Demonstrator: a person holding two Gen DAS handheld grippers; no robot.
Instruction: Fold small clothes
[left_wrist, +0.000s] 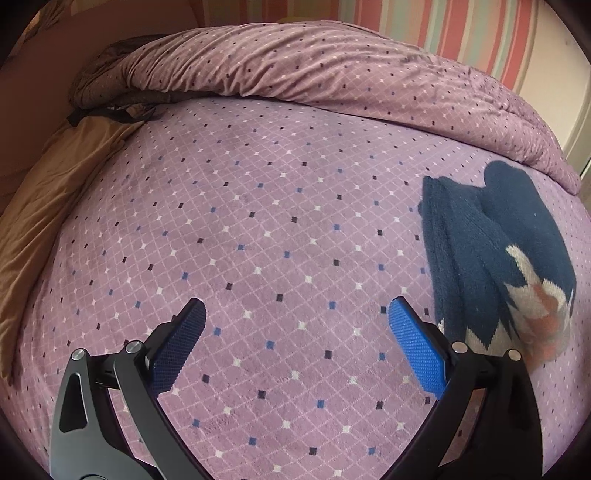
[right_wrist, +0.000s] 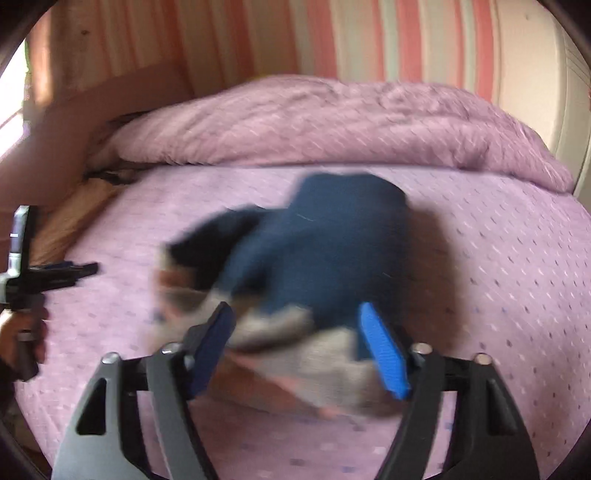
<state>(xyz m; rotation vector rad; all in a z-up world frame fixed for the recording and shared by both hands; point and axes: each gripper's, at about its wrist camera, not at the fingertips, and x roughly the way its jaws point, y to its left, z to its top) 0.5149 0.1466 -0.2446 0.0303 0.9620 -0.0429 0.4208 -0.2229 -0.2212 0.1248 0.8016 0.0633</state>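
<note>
A small navy knitted garment (left_wrist: 491, 251) with a grey, white and orange pattern lies bunched on the purple bed sheet (left_wrist: 258, 240), at the right of the left wrist view. My left gripper (left_wrist: 295, 317) is open and empty, just left of the garment, over bare sheet. In the blurred right wrist view the same garment (right_wrist: 325, 251) lies in the middle, partly folded over itself. My right gripper (right_wrist: 297, 321) is open, its fingers on either side of the garment's patterned near edge. The left gripper (right_wrist: 62, 273) shows at the left edge there.
A rumpled purple duvet (left_wrist: 314, 70) is heaped along the far side of the bed. A brown cloth (left_wrist: 48, 206) lies along the left edge. A striped curtain (right_wrist: 332, 37) hangs behind the bed.
</note>
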